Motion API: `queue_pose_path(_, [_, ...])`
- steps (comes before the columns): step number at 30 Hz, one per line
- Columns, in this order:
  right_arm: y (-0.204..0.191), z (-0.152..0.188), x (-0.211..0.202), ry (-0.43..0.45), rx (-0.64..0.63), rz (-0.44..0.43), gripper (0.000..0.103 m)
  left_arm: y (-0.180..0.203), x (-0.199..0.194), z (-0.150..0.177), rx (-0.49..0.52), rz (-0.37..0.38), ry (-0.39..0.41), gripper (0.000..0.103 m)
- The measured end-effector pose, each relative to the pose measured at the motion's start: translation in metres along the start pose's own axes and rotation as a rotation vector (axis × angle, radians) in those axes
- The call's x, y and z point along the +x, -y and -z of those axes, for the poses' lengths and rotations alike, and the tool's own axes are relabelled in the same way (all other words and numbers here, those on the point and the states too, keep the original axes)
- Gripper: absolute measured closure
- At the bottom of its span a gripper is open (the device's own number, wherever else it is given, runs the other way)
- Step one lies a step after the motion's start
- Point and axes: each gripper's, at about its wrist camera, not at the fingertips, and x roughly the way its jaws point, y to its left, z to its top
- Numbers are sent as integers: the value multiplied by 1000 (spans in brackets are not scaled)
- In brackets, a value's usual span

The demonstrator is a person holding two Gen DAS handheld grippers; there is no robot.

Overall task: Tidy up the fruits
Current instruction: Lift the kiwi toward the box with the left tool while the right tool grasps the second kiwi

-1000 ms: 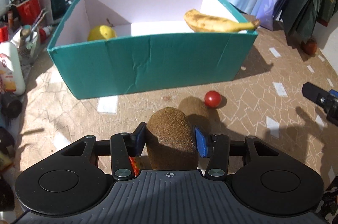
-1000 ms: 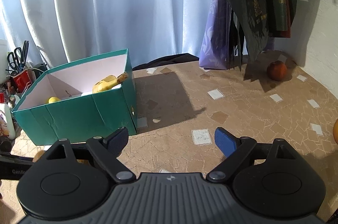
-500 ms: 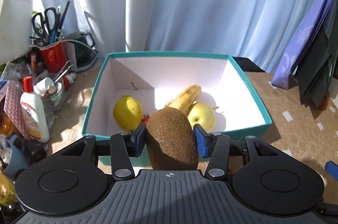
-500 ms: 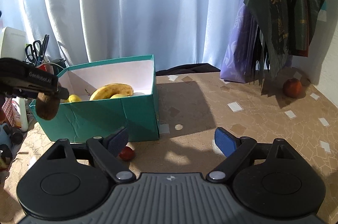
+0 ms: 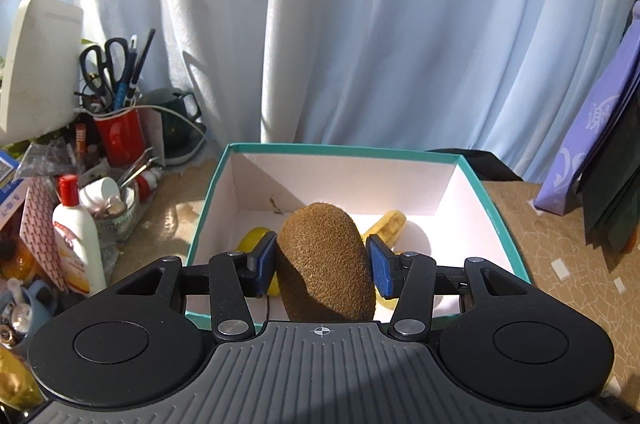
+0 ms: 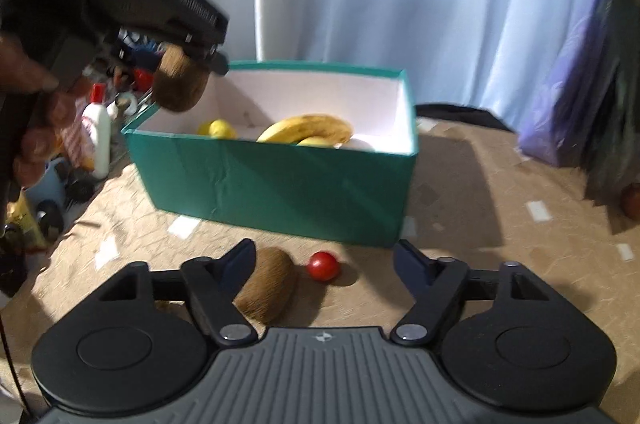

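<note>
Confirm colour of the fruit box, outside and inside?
The box is teal outside, white inside; right wrist view shows both best.

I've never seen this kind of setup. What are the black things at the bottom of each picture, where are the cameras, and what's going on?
A person holds a two-finger claw in each hand, and each claw carries its own camera, which looks forward along the fingers. In the left view, the left claw grips a kiwi over the teal box, which holds a banana and yellow fruit. In the right view, the right claw, jaws just narrowed but gripping nothing, hovers over a second kiwi and a small red fruit on the table.
</note>
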Motion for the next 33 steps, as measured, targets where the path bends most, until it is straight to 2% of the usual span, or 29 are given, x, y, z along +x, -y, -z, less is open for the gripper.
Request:
queue_pose_path(2, [-8, 3, 19, -65, 9, -62, 54, -1, -4, 2, 3, -2, 9, 51])
queue_pose_path(4, [-16, 6, 34, -115, 11, -77, 54, -2, -7, 3, 2, 1, 6, 51])
queue_pose_path(8, [-18, 6, 50, -142, 46, -89, 51, -6, -10, 8, -4, 0, -3, 51])
queue_pose_path(19, [-27, 8, 87, -211, 53, -40, 52, -13, -20, 11, -14, -1, 2, 51])
queue_pose_path(21, [-29, 10, 86, -196, 43, -49, 56, -13, -21, 11, -12, -3, 3, 51])
queue_pose_path(25, [-29, 13, 80, -175, 39, -54, 57, -13, -23, 12, -14, 1, 3, 51])
queue_pose_path(33, [-21, 8, 46, -69, 47, -41, 57, -10, -24, 13, -14, -1, 1, 51])
